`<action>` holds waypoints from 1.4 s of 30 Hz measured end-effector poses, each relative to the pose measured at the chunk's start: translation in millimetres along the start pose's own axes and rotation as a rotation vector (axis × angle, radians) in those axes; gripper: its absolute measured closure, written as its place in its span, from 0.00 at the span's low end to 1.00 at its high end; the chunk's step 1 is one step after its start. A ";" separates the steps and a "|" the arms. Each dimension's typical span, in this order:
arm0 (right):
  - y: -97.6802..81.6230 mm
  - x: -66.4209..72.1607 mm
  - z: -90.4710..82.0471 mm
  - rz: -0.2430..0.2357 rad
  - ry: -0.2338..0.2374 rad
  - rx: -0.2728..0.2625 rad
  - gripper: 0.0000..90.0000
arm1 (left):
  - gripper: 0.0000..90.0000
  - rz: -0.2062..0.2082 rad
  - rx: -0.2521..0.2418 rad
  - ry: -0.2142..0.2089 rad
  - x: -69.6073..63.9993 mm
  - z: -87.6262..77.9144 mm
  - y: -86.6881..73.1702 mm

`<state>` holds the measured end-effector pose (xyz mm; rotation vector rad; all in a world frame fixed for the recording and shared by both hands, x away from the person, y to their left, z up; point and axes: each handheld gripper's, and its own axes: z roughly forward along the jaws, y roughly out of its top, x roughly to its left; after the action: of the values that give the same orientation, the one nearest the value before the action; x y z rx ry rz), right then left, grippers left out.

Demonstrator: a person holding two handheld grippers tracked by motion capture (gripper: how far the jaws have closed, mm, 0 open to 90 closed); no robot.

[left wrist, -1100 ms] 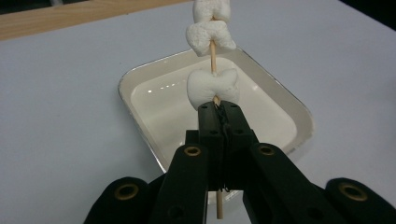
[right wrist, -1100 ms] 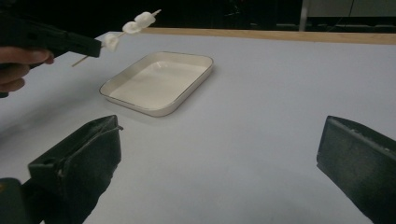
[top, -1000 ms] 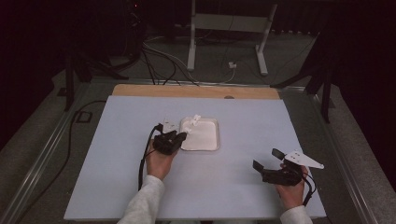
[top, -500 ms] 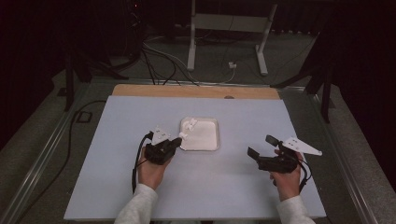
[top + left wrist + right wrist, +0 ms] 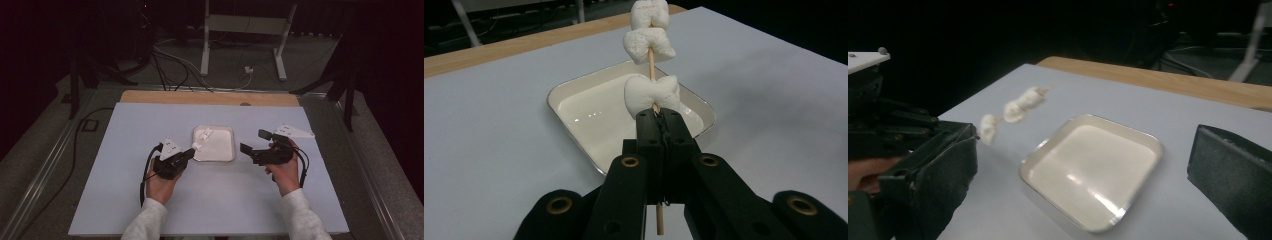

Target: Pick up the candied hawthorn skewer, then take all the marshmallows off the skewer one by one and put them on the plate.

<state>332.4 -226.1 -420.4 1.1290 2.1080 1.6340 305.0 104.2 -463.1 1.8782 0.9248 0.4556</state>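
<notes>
Now L tongs (image 5: 659, 122) tight on skewer (image 5: 652, 65).

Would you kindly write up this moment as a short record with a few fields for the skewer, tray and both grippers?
Held item: marshmallow skewer with three white marshmallows on a wooden stick
Left gripper: shut on the stick, skewer pointing over the tray
Right gripper: open, nothing between its jaws, beside the tray's right edge
Tray: white, square, nothing lying in it
Surface: pale table mat
</notes>
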 end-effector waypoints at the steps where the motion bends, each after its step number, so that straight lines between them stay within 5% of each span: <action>1: 3.5 3.7 10.9 -0.004 0.021 0.024 0.00 | 1.00 0.005 -0.003 -0.003 -0.9 -0.3 -0.3; 11: 7.5 5.5 41.8 0.059 0.087 0.076 0.05 | 1.00 0.024 -0.037 -0.028 -8.2 -2.3 0.4; 14: 7.9 7.8 46.5 0.027 0.102 0.072 0.17 | 1.00 0.029 -0.044 -0.042 -11.4 -1.5 0.8; 19: 9.4 12.0 56.0 0.056 0.143 0.096 0.35 | 1.00 0.041 -0.068 -0.060 -17.3 -1.8 1.9; 22: 9.6 11.1 61.1 0.127 0.138 0.095 0.46 | 1.00 0.046 -0.078 -0.067 -19.5 -2.4 2.1; 26: 6.0 6.4 72.2 0.277 0.251 0.131 0.64 | 1.00 0.049 -0.086 -0.083 -21.1 -1.8 1.8; 30: 6.1 8.5 72.3 0.314 0.287 0.107 0.79 | 1.00 0.057 -0.053 -0.093 -21.6 2.8 -0.9; 34: 9.1 13.8 71.5 0.285 0.291 0.105 0.84 | 0.99 0.055 -0.031 -0.109 -22.1 6.9 -2.4; 35: 9.7 14.8 71.0 0.286 0.298 0.101 0.85 | 0.88 0.054 -0.017 -0.122 -22.7 9.0 -2.8; 37: 9.8 15.1 70.7 0.292 0.306 0.094 0.86 | 0.84 0.065 0.000 -0.103 -24.6 12.8 -4.8; 40: 9.8 15.9 70.5 0.293 0.311 0.098 0.86 | 0.86 0.066 0.019 -0.116 -25.1 16.7 -7.0; 41: 9.5 16.6 70.5 0.287 0.314 0.099 0.86 | 0.98 0.075 0.026 -0.124 -25.5 17.3 -7.2; 42: 9.5 16.6 70.5 0.287 0.314 0.099 0.86 | 0.98 0.075 0.029 -0.119 -25.9 17.5 -7.1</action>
<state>368.3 -163.5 -431.7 1.3333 2.3267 1.9669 296.8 75.9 -475.6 1.9496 0.7883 0.3726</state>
